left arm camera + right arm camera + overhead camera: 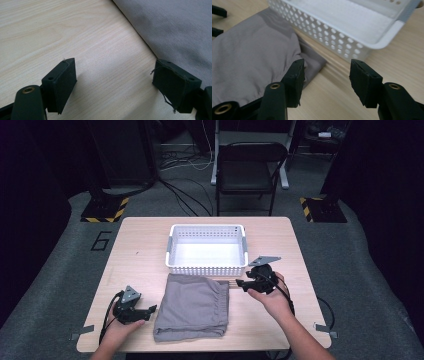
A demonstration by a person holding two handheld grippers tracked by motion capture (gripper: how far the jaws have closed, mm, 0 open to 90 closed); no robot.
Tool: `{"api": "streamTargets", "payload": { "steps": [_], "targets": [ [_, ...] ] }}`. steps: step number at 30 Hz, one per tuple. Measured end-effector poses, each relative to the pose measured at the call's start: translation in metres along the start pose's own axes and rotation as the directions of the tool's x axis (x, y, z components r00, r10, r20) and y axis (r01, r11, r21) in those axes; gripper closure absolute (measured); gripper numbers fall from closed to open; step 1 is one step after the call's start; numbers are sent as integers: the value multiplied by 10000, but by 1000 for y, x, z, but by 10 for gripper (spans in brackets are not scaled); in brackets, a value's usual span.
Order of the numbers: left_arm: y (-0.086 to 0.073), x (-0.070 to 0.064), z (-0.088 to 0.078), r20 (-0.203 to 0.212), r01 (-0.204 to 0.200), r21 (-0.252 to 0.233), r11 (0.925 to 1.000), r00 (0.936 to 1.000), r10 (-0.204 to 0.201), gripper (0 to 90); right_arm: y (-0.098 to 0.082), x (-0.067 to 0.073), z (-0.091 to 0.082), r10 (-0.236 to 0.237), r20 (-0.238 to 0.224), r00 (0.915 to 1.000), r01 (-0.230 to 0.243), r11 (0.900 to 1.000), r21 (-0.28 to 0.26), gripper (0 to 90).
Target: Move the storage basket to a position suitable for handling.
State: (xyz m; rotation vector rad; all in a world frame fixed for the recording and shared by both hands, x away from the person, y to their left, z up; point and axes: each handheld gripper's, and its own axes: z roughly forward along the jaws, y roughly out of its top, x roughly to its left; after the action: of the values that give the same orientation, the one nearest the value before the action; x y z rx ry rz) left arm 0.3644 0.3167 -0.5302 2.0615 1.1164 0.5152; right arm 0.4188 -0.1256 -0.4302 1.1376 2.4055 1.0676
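A folded grey cloth (192, 306) lies on the table (280, 235), just in front of a white basket (207, 249). The right gripper (240, 283) hovers at the cloth's far right corner, jaws apart and empty. The left gripper (152, 309) rests beside its left edge, released.

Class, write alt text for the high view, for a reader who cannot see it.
A folded grey cloth lies on a wooden table in front of an empty white basket. A person's hands hold a claw on each side: the left claw beside the cloth's left edge, the right claw open at its top right corner.
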Motion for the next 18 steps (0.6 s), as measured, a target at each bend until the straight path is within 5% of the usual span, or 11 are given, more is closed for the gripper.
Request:
{"api": "streamTargets", "payload": {
  "steps": [18],
  "targets": [
    [0, 0, -1, 103, -70, 135, 9999, 9999, 69, 190, -4, 24, 56, 218, -571, 9981, -187, 9984, 533, 265]
  ]
}}
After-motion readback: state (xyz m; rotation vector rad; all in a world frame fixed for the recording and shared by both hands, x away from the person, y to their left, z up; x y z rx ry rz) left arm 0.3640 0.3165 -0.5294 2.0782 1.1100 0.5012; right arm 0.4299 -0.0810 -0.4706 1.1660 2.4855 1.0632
